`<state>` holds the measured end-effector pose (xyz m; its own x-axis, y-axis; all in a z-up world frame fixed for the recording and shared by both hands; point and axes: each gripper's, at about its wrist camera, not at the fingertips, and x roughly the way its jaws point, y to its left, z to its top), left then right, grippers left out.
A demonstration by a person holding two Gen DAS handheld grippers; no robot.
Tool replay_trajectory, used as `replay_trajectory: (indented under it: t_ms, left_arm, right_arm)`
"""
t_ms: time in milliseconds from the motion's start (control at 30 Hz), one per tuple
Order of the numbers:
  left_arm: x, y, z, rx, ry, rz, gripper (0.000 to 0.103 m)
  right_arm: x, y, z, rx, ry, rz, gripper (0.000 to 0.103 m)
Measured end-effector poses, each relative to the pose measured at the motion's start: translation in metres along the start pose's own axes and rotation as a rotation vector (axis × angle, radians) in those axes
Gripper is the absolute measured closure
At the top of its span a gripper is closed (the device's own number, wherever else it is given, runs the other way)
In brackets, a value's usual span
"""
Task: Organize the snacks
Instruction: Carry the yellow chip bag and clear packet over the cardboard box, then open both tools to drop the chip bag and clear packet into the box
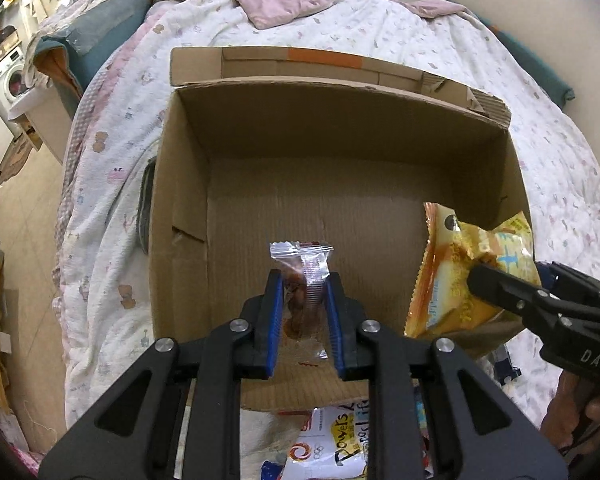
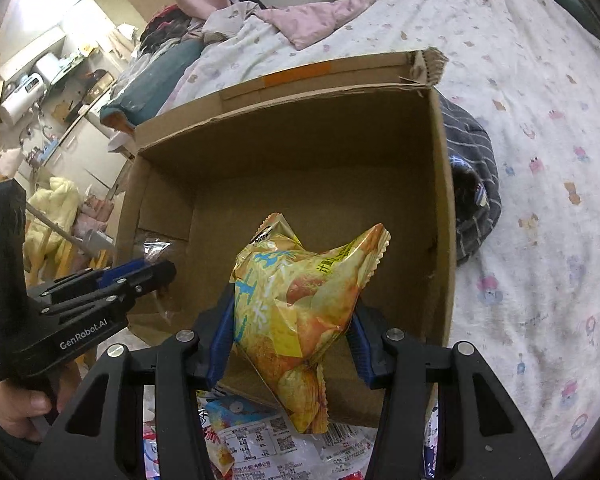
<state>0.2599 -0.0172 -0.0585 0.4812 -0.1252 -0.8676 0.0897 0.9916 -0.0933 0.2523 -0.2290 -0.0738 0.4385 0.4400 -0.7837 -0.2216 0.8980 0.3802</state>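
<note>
An open cardboard box (image 1: pixel 380 120) lies on the bed, its floor bare; it also shows in the right wrist view (image 2: pixel 444 200). My left gripper (image 1: pixel 303 280) is shut on a small clear-wrapped snack (image 1: pixel 304 276) and holds it over the box's near edge. My right gripper (image 2: pixel 294 308) is shut on a yellow chip bag (image 2: pixel 296 300), held over the box's near right side. The chip bag (image 1: pixel 460 272) and the right gripper (image 1: pixel 484 278) show at the right of the left wrist view. The left gripper (image 2: pixel 162 274) shows at the left of the right wrist view.
More snack packets (image 1: pixel 340 444) lie on the bed just before the box, also in the right wrist view (image 2: pixel 276 444). A striped dark garment (image 2: pixel 476 184) lies against the box's right wall. A pink blanket (image 1: pixel 284 0) and pillows are beyond. Floor and furniture are at the left.
</note>
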Motion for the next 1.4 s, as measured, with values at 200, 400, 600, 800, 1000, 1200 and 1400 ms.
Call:
replay_trajectory:
  t_ms: [200, 400, 600, 800, 1000, 1200, 1400]
  left_arm:
    - [-0.002, 0.002, -0.001, -0.003, -0.003, 0.002, 0.084]
    - [-0.004, 0.001, -0.001, -0.006, -0.001, -0.006, 0.074]
    - [-0.011, -0.001, -0.001, -0.003, -0.017, -0.029, 0.027]
    - [-0.019, 0.003, 0.000, -0.020, -0.055, -0.017, 0.026]
    - [-0.019, 0.004, 0.000, -0.020, -0.053, -0.002, 0.026]
    - [-0.019, 0.003, -0.001, -0.014, -0.052, -0.002, 0.026]
    - [-0.024, 0.004, -0.002, -0.005, -0.063, 0.007, 0.026]
  right_arm:
    - [0.003, -0.001, -0.001, -0.002, 0.010, -0.010, 0.049]
    - [0.005, -0.003, 0.000, 0.004, 0.019, -0.010, 0.049]
    - [0.004, -0.001, 0.002, 0.009, 0.012, -0.004, 0.049]
    - [-0.007, -0.002, 0.005, 0.009, -0.048, -0.018, 0.024]
    - [-0.016, -0.003, 0.008, 0.007, -0.103, -0.023, 0.007]
    - [-0.016, -0.003, 0.010, 0.003, -0.097, -0.016, 0.007]
    - [-0.022, 0.001, 0.010, -0.018, -0.109, -0.024, 0.007]
